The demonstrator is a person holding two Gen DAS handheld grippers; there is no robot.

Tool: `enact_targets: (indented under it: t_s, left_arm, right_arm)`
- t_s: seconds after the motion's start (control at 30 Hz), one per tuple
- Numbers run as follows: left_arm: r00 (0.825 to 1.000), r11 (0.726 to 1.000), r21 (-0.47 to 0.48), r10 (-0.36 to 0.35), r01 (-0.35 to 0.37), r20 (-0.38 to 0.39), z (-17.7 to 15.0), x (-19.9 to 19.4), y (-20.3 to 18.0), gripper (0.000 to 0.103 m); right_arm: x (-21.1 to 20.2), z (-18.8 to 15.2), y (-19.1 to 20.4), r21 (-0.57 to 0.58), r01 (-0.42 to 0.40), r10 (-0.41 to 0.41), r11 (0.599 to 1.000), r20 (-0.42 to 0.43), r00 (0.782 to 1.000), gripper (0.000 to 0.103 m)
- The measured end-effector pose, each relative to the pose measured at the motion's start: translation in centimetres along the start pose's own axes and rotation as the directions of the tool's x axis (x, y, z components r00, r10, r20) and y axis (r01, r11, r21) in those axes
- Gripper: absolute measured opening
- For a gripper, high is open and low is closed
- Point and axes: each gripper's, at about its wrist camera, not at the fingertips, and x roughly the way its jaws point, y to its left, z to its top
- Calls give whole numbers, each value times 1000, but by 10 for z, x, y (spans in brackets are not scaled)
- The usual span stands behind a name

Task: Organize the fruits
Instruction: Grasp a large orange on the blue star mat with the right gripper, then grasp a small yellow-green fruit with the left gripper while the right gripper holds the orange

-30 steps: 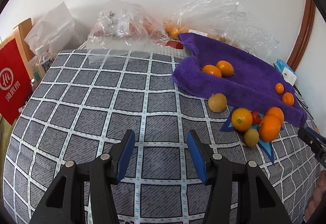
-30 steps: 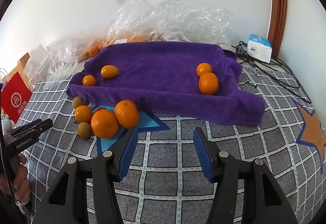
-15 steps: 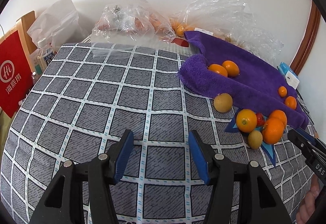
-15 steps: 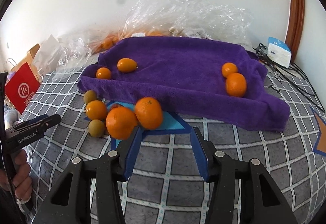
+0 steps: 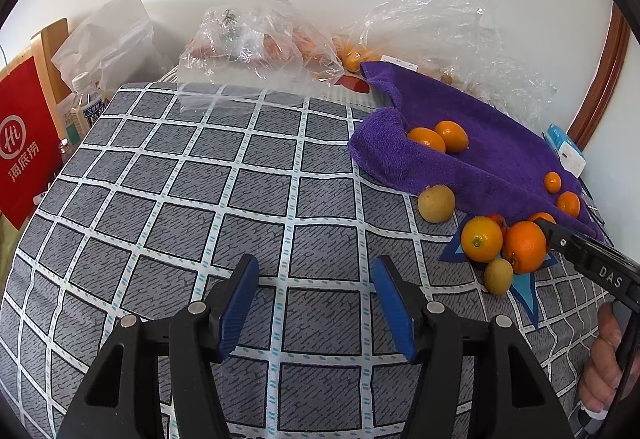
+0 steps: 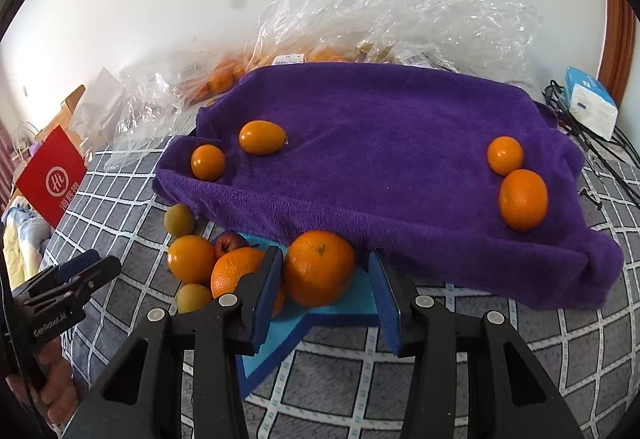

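The right tool [image 6: 324, 287] stands wide open with its blue-padded fingers either side of a large round orange [image 6: 319, 268], which sits on the grey checked cloth of the counter [image 6: 540, 351] just at the front hem of the rumpled purple towel [image 6: 380, 143]; the left pad is close to the peel, the right one apart from it, and nothing is gripped yet. A second big orange [image 6: 236, 275] presses close on its left, with a small red fruit [image 6: 228, 244] and yellow-green ones behind. Four smaller oranges already lie on the towel. The left tool [image 5: 316, 299] hangs open and empty over bare cloth nearer the counter's front edge. The orange looks firm but smooth-skinned and round, so it will likely roll or squirt out of an off-centre pinch; best taken across its widest middle, with moderate pressure so the peel is not bruised, and without shoving its neighbour
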Motion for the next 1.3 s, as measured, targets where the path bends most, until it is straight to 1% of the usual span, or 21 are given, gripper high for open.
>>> enact_targets:
  t_s: [0.03,0.1,0.2,0.27,0.37,0.47,0.53,0.6,0.73,0.83,0.93,1.1,1.17,1.23,1.3]
  left_arm:
    - [1000,1000,-1,-1,1,-1,0,0,0,58]
    - [1000,1000,-2,-2,2,0,0,0,0,59]
    - [1000,1000,2,0,0,-1,0,0,-1,59]
    - [1000,1000,3,1,-1,0,0,0,-1,60]
    - [1000,1000,2,0,0,0,-1,0,-1,60]
    - [1000,1000,9,2,-2,-2,-1,0,-2,62]
    - [1000,1000,19,6,-6,-5,-1,1,-4,63]
    - [1000,1000,26,10,-10,-7,0,2,-5,64]
    - [1000,1000,23,6,-6,-7,-1,1,-4,65]
    - [1000,1000,20,4,-4,-7,0,2,-4,66]
    - [1000,999,35,10,-10,-11,-1,2,-6,69]
    - [1000,999,35,13,-12,-15,-1,3,-5,72]
    - [1000,999,37,8,-7,-17,0,3,-5,77]
    - [1000,999,44,-11,12,-24,1,5,-5,81]
    - [1000,999,40,-15,16,-24,2,6,-4,82]
  right_arm:
    - [1,1,0,3,1,-1,1000,-2,1000,45]
    - [2,2,-1,9,-13,13,1000,-9,1000,38]
    - [-2,0,-6,28,-26,26,999,-9,1000,38]
    - [-10,-5,-12,37,-27,27,999,6,1000,38]
    - [-26,-16,-23,43,15,-17,999,39,999,38]
    - [-38,-29,-40,65,67,-69,996,29,997,38]
    - [-42,-36,-50,88,78,-80,993,18,997,38]
    - [-42,-40,-56,105,71,-73,992,13,997,38]
    - [-39,-39,-56,117,73,-76,990,17,997,39]
    - [-29,-36,-52,107,101,-100,989,-8,995,40]
    - [-21,-32,-50,103,111,-109,988,-25,994,40]
    - [-24,-34,-50,108,111,-112,988,-2,994,39]
    - [-30,-36,-51,119,102,-103,988,6,995,39]
    - [-36,-39,-52,115,111,-115,987,21,993,39]
    - [-38,-41,-51,102,130,-133,986,20,991,39]
